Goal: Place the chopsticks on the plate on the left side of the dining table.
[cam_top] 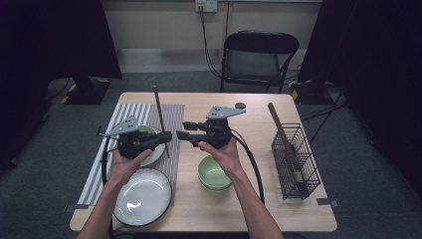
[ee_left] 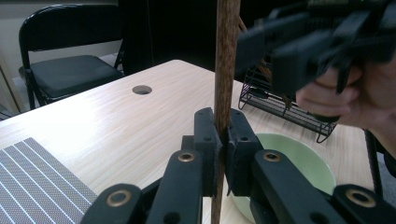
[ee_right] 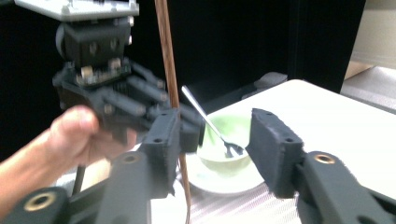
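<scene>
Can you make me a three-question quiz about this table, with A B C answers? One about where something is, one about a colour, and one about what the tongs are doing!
1. Where is the black wire basket?
A. near the table's right edge
B. on the striped mat
C. on the chair

2. What colour is the bowl under the right hand?
A. red
B. light green
C. blue

3. What are the left tongs doing?
A. hanging open with nothing in them
B. gripping a spoon
C. pinching a brown wooden stick

Answers:
1. A, the high view shows the basket standing by the right edge of the wooden table.
2. B, the bowl is pale green in the high view.
3. C, the left gripper view shows both pads pressed on the wooden stick, which stands upright between them.
</scene>
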